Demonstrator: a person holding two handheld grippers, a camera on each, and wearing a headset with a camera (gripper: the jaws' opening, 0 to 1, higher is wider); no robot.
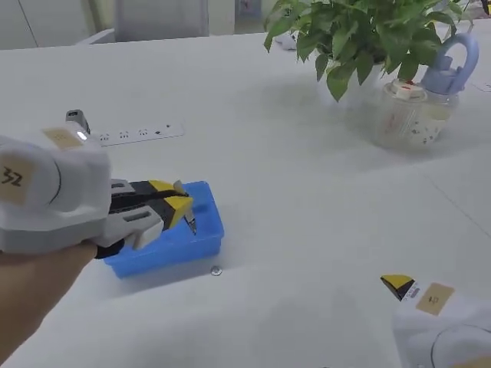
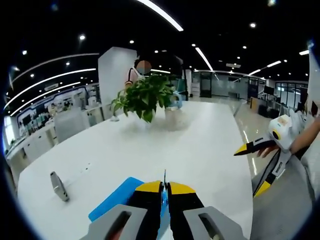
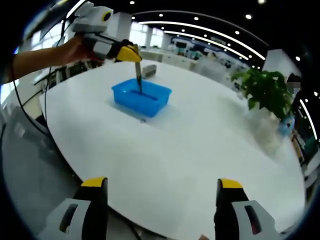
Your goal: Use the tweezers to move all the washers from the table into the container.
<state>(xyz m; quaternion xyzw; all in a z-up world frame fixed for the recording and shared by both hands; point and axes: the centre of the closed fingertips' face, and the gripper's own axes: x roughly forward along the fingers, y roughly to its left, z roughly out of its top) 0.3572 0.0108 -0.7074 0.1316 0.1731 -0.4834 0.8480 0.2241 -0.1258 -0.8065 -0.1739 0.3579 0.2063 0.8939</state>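
Washer (image 1: 215, 270): one, a small flat metal ring. It lies on the tabletop (image 1: 322, 207) just beside the front wall of the container (image 1: 165, 253), outside it. Whether others lie inside cannot be told, as the interior is mostly hidden.
Tweezers (image 1: 191, 222): thin, pointed, metal. Tips point down over the container, apart from the washer.
Container: blue plastic, rectangular, shallow, open-topped.
Left gripper (image 1: 180, 203): yellow-tipped fingers clenched on the tweezers.
Right gripper (image 3: 162, 183): fingers released, holding nothing, well apart from the container.
Tabletop: white, smooth, hard.
Risks: the washer is thin and lies flat on a slick surface, so the tips would likely skid it away rather than catch its edge. An off-centre pinch could flick it. The tweezers may twist within the fingers under pressure. The light container, unsteadied, could shift if knocked.
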